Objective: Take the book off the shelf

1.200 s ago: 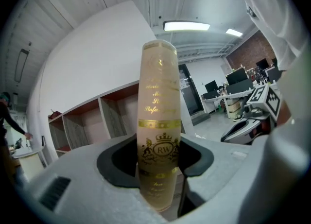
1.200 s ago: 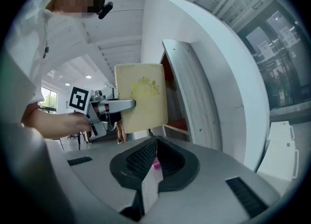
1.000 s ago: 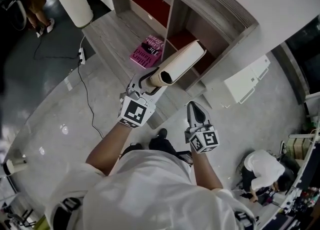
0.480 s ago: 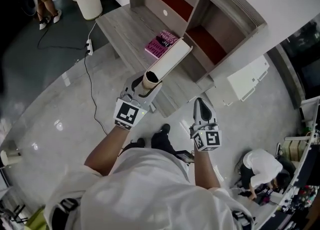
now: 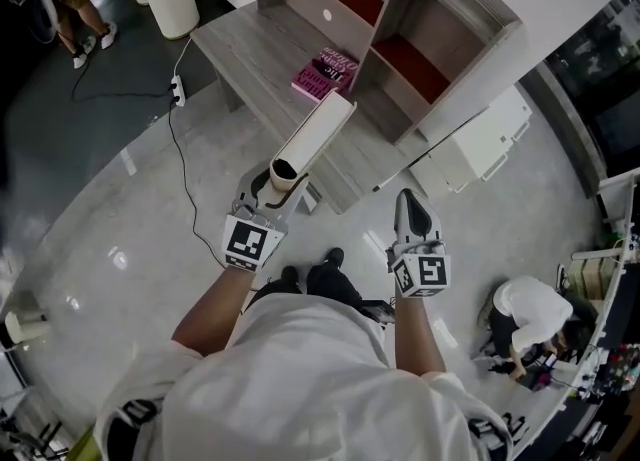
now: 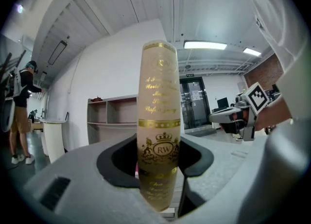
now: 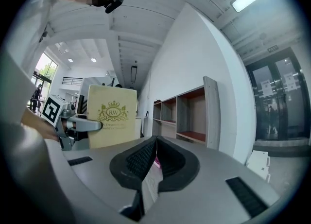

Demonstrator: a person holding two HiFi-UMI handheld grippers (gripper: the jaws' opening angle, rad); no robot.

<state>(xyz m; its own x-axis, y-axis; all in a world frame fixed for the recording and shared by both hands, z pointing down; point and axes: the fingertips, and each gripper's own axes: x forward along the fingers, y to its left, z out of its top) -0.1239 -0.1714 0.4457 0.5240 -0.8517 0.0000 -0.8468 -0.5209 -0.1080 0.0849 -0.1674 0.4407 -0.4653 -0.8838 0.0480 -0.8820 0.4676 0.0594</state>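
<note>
Book [image 5: 312,136]: a cream volume with gold print, pinched at its near end in the left gripper [image 5: 281,177]. It sticks straight out ahead of the jaws, toward the shelf unit [image 5: 497,37], and sits in none of the compartments.
Book in the left gripper view: the spine [image 6: 158,135] stands upright between the two dark pads, its gold crest level with them and most of its length rising above them.
Left gripper state: jaws part-way spread and pressing on the book's two covers.
Right gripper [image 5: 411,201]: off to the book's right and well apart from it, pointing the same way. Its jaws [image 7: 153,157] are pressed together with nothing between them.
Book from the right gripper view: the front cover [image 7: 112,116] shows to that tool's left, with the left gripper [image 7: 80,125] clamped on its near edge.
Beyond the book's far end: a pink book [image 5: 330,71] lies flat on the grey desk top [image 5: 255,44], in front of the shelf unit's red-floored compartments.
Behind the right gripper: a person [image 5: 525,324] crouches on the floor.
</note>
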